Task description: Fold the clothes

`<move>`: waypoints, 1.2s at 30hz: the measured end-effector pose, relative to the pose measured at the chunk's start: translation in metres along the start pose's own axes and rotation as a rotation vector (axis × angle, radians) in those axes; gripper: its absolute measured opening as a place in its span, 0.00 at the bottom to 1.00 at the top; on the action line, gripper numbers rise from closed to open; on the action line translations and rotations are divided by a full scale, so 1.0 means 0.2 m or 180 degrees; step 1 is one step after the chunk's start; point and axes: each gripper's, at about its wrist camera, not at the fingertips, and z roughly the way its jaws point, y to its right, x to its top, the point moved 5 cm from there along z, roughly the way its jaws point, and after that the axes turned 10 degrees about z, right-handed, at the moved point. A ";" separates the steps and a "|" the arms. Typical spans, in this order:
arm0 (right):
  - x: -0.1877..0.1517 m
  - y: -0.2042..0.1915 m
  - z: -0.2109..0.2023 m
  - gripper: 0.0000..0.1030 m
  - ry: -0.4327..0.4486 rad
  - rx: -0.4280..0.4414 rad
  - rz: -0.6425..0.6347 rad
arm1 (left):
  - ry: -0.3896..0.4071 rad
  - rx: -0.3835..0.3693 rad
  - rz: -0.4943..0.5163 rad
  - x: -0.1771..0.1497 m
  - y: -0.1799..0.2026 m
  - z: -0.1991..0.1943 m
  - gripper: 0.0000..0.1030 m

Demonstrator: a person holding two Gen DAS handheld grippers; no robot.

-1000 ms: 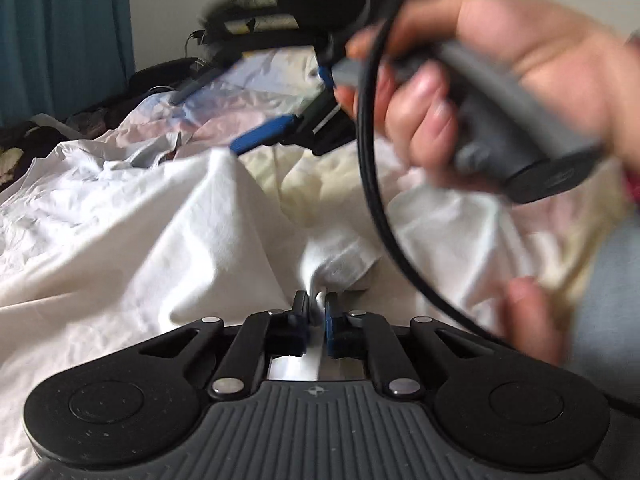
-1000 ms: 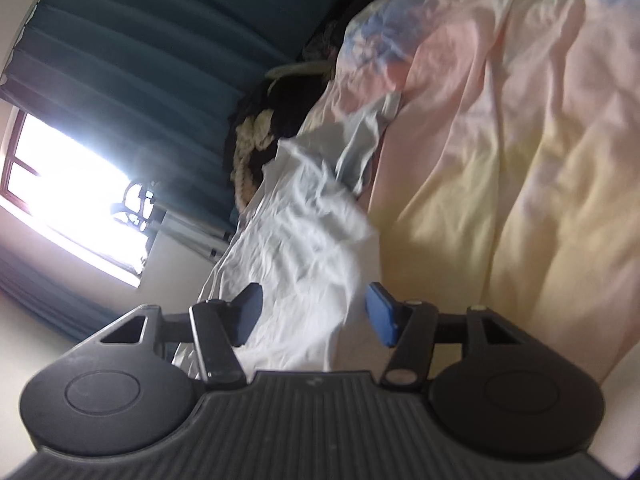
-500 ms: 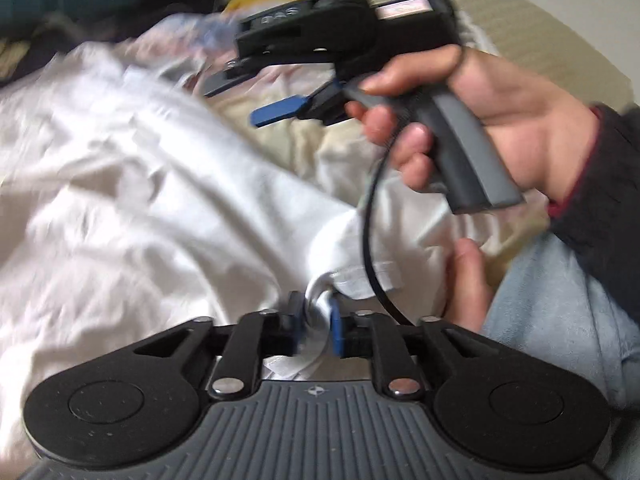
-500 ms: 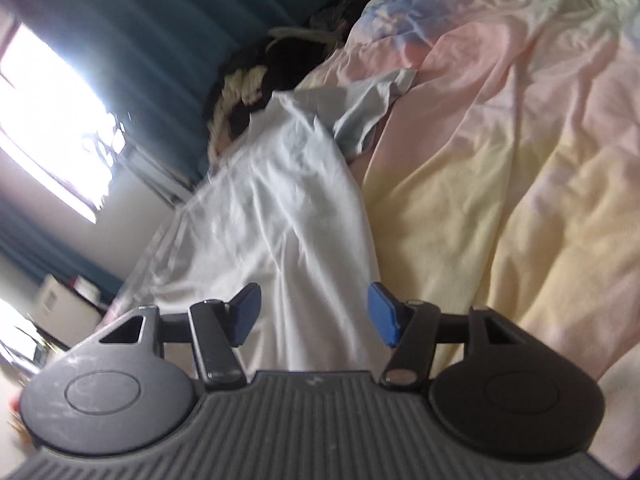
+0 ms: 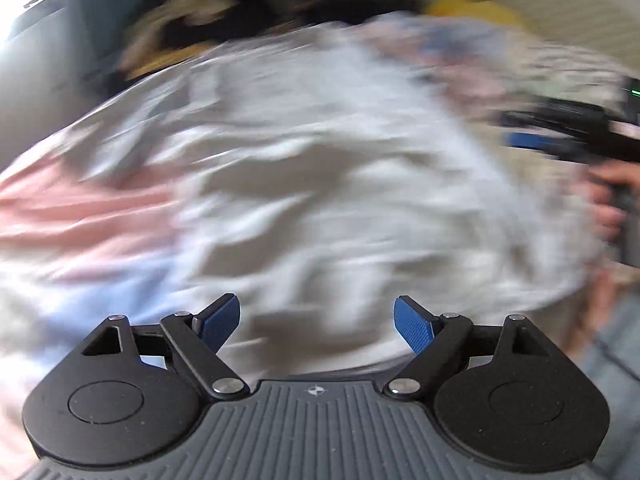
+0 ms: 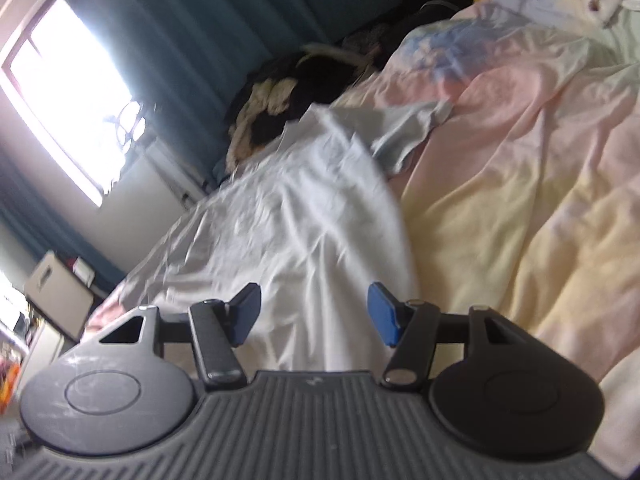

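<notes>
We see the bed (image 6: 540,200) under a pastel pink and yellow sheet, serving as the folding surface. The white garment (image 6: 304,240) lies spread and rumpled across it, left of the sheet's bare part in the right view, a pale sleeve poking out at its far edge. Not folded flat as far as we can tell; left view is blurred. Left claw (image 5: 317,319) hangs over the cloth, jaws wide apart, holding nothing. Right claw (image 6: 314,312) is likewise spread and empty, aimed along the garment, probably to find an edge.
</notes>
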 end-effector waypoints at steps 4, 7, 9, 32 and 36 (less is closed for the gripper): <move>-0.06 -0.05 0.06 0.59 -0.0119 -0.0043 -0.0198 | -0.0573 0.0009 0.0053 -0.04 -0.07 0.16 0.84; -0.09 -0.04 0.09 0.59 -0.0173 -0.0131 -0.0250 | -0.0829 0.0106 0.0236 -0.06 -0.07 0.25 0.83; -0.11 -0.03 0.10 0.59 -0.0216 -0.0181 -0.0263 | -0.0953 0.0136 0.0352 -0.06 -0.07 0.30 0.81; -0.23 -0.04 0.20 0.59 -0.0522 -0.0350 -0.0547 | -0.1063 -0.0021 0.0299 -0.08 -0.14 0.22 0.23; -0.22 -0.04 0.20 0.59 -0.0491 -0.0318 -0.0520 | -0.0790 0.0031 0.0276 -0.05 -0.14 0.12 0.73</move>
